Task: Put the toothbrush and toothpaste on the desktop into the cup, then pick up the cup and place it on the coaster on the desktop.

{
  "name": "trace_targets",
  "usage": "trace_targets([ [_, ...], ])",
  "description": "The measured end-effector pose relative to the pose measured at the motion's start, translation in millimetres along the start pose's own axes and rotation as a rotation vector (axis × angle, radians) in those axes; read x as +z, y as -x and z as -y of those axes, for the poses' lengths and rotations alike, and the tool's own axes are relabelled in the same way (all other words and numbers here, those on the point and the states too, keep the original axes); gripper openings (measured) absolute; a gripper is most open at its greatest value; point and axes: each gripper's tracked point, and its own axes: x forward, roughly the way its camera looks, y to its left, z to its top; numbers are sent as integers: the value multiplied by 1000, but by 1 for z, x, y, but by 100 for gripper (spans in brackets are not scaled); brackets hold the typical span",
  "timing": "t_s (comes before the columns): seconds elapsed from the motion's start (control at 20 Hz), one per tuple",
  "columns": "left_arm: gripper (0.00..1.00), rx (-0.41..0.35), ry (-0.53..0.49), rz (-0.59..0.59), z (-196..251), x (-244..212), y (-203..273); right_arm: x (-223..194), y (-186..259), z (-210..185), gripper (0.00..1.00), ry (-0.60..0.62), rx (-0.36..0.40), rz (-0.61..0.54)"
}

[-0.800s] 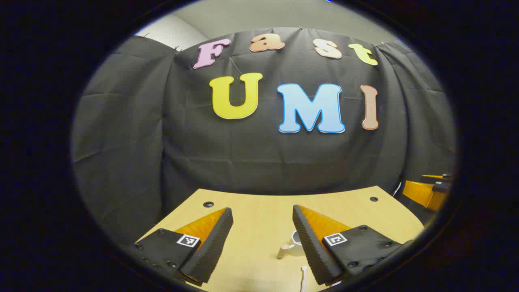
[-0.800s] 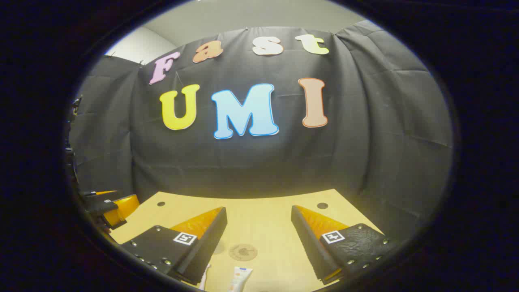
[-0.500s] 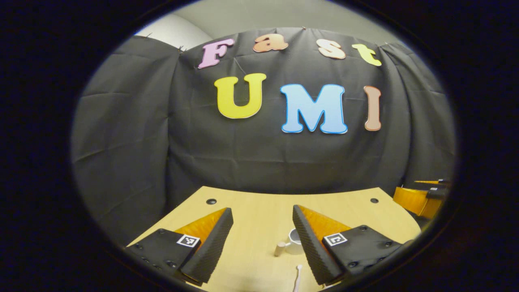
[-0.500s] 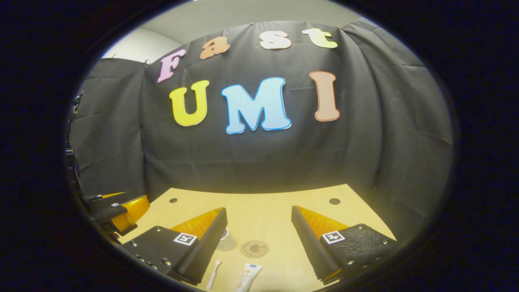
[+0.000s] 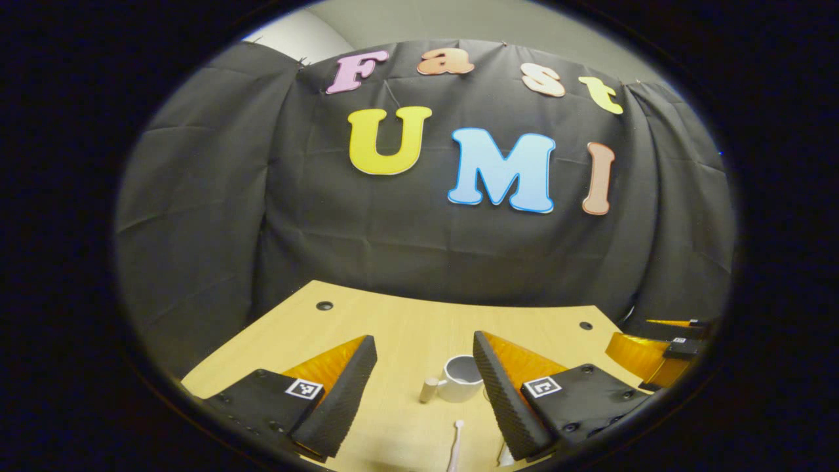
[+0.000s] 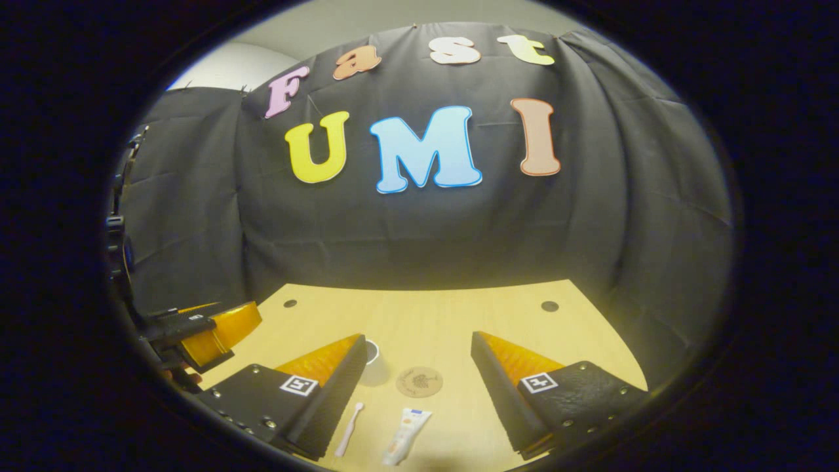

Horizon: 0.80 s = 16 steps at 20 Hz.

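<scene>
In the left gripper view a white cup (image 5: 462,380) with a side handle stands upright on the wooden desktop (image 5: 393,321), just left of my right-hand finger. The head of a white toothbrush (image 5: 457,438) lies nearer, at the bottom edge. My left gripper (image 5: 423,341) hovers open above the desk, holding nothing. In the right gripper view the cup (image 6: 373,357) is partly hidden behind one finger. A round brown coaster (image 6: 419,381) lies to its right. The toothbrush (image 6: 349,429) and a toothpaste tube (image 6: 406,438) lie side by side in front. My right gripper (image 6: 417,338) is open and empty above them.
The desktop (image 6: 459,308) has small dark holes near its far corners (image 5: 324,305) (image 6: 549,306). Black cloth closes off the back and sides. The other gripper (image 5: 655,344) shows at the right edge of the left gripper view, and the left gripper (image 6: 210,331) at the left of the right gripper view.
Both views have tipped downward and show more of the desk. The cup, coaster, toothbrush and toothpaste have come further into sight. Both grippers stay open.
</scene>
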Motion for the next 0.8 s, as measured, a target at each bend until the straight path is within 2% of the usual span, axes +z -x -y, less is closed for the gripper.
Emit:
trace_targets([
  [0.05,99,-11,-8,-14,5,-6,0,-2,3,-1,96,-4,1,-10],
  [0.1,91,-21,-18,-27,10,-11,1,-9,5,2,96,-10,2,-19],
  [0.2,99,-40,-34,-49,18,-19,0,-24,13,12,96,-19,-11,-42],
  [0.3,99,-59,-48,-86,25,-32,-3,-36,13,20,96,-28,-33,-80],
  [0.6,100,-113,-84,-255,31,-92,-16,-91,4,21,96,-74,-46,-285],
  [0.8,100,-134,-81,-423,33,-150,-24,-125,-8,20,96,-55,-36,-412],
])
